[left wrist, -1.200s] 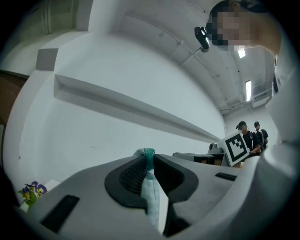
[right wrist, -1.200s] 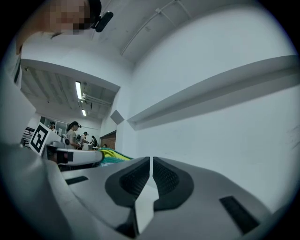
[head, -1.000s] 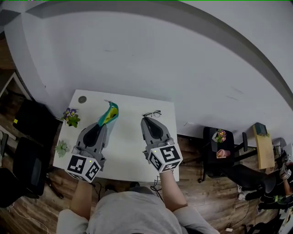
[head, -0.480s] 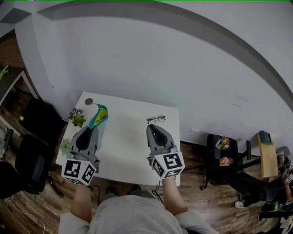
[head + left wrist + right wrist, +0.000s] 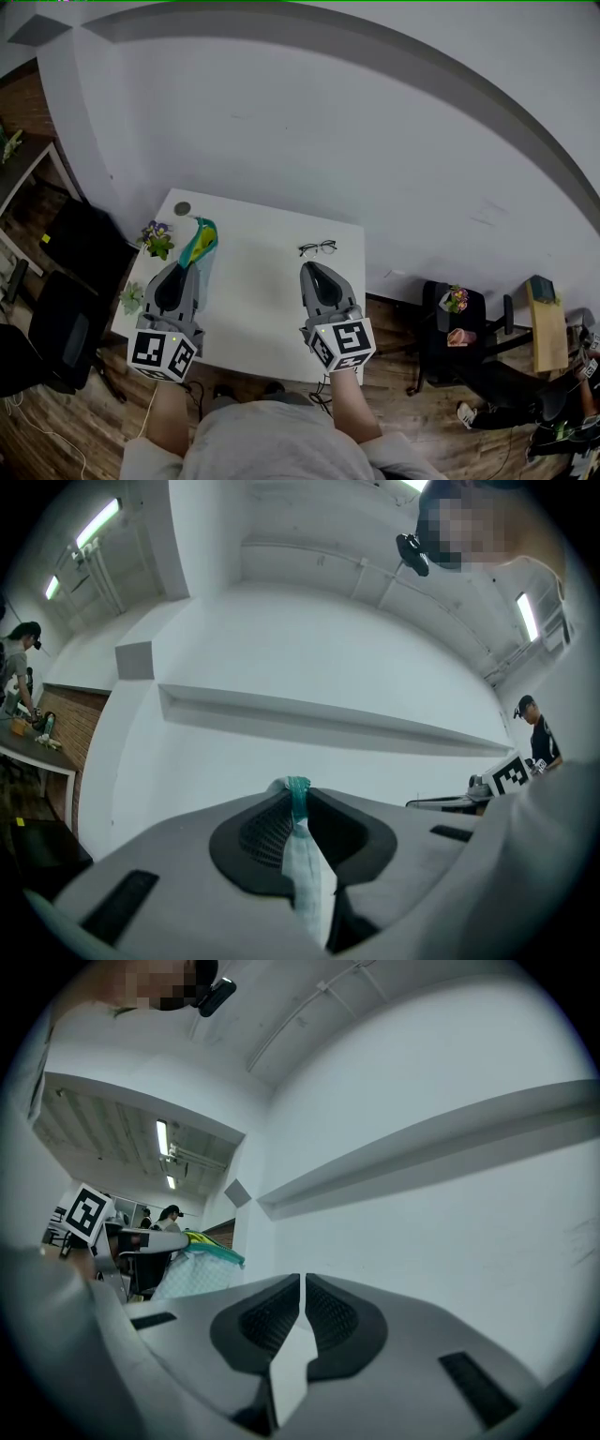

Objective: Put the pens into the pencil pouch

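We held the teal fabric pencil pouch [image 5: 201, 240] pinched in the left gripper [image 5: 190, 269] over the white table [image 5: 253, 309], right gripper [image 5: 312, 270] pressed together empty, saw no pens, and judged steadying its mouth open mattered next.

Open-plan office: a white desk [image 5: 253, 309] stands against a plain white wall [image 5: 309, 141] on wood-plank flooring [image 5: 412, 422], with black swivel chairs at the frame's left [image 5: 61, 342] and right [image 5: 433, 326]. Small potted plants [image 5: 157, 239] line the desk's left edge. In the left gripper view, ceiling strip lights [image 5: 98, 522] run at upper left above a person [image 5: 14, 663] working at another table [image 5: 33, 757].
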Available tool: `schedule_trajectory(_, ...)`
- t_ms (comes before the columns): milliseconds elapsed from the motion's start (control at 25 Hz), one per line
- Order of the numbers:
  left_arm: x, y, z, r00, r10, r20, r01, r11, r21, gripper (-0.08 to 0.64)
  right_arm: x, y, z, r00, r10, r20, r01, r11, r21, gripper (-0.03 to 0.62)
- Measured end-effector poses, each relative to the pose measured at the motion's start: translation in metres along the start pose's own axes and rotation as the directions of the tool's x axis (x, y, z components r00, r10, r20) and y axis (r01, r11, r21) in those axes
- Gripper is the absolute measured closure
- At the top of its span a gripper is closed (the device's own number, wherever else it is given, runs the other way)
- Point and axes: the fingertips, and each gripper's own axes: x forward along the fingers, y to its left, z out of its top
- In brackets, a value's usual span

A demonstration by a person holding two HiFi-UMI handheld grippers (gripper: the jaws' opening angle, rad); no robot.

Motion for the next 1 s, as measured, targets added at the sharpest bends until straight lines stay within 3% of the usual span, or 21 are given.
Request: schedule_trajectory(1000, 0.015, -0.015, -0.010, 1.000, 0.003, 0.000, -0.003, 1.000, -0.026, 0.494, 0.008, -0.011, -0.007, 0.999, 0.045, -0.009, -0.045, 0.999, -0.002, 0.554)
